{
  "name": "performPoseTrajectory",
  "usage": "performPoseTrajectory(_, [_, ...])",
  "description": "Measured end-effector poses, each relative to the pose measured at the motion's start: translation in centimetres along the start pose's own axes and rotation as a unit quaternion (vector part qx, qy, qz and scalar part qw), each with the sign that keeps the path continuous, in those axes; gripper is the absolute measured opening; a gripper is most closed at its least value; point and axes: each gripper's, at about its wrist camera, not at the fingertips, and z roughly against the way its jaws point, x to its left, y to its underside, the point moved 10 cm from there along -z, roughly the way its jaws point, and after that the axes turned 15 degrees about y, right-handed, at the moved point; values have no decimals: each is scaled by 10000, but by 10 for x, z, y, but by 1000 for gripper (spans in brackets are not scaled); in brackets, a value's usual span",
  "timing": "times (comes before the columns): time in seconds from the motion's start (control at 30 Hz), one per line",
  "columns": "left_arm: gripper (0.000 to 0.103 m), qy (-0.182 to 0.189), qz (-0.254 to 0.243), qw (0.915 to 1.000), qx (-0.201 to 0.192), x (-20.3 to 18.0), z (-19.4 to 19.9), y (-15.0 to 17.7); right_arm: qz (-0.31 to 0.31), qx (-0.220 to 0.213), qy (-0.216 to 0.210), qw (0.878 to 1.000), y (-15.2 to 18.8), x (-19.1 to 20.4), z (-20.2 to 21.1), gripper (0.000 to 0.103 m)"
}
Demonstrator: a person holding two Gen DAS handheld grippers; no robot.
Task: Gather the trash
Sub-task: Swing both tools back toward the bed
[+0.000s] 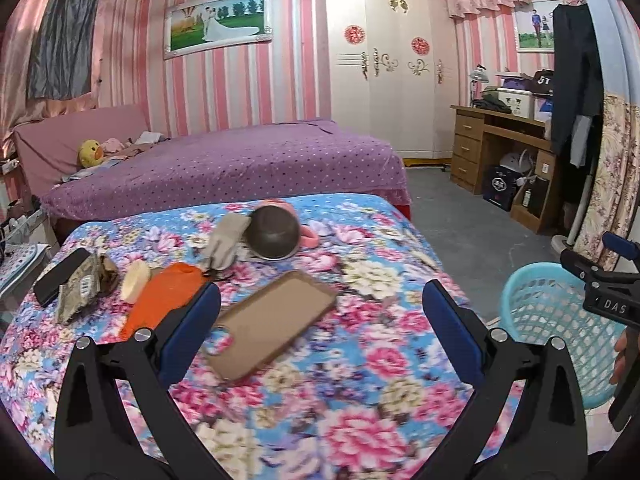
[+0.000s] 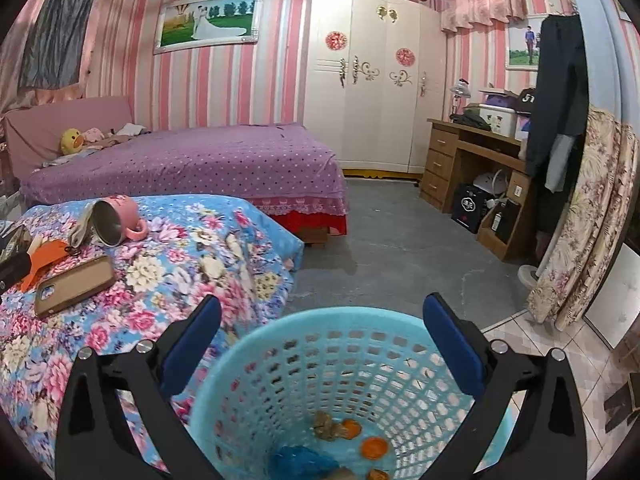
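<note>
My left gripper [image 1: 320, 320] is open and empty above the floral bedspread [image 1: 360, 420], over a brown phone case [image 1: 272, 324]. To its left lie an orange wrapper [image 1: 160, 300], a crumpled brownish packet [image 1: 80, 288], a pale round piece [image 1: 134, 276] and a dark flat device [image 1: 60, 276]. My right gripper [image 2: 320, 336] is open and empty over the light blue basket [image 2: 320, 360], which holds orange peel bits [image 2: 374, 448], a brown scrap [image 2: 326, 426] and a blue crumpled piece [image 2: 304, 462]. The basket also shows in the left wrist view [image 1: 560, 328], with the right gripper [image 1: 600, 280] above it.
A pink mug [image 1: 276, 236] lies tipped on the bedspread next to a grey glove [image 1: 228, 244]. A purple dotted bed [image 1: 240, 164] stands behind. A wooden desk [image 2: 472, 160], a white wardrobe [image 2: 368, 80] and a floral cloth [image 2: 580, 220] stand to the right. Grey floor [image 2: 400, 248] lies between.
</note>
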Motion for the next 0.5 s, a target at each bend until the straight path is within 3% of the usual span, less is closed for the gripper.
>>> performPoseTrajectory(0.5, [97,-391,366,9985,67,90,12,14,173,21,-393,9991,-8,82,11,98])
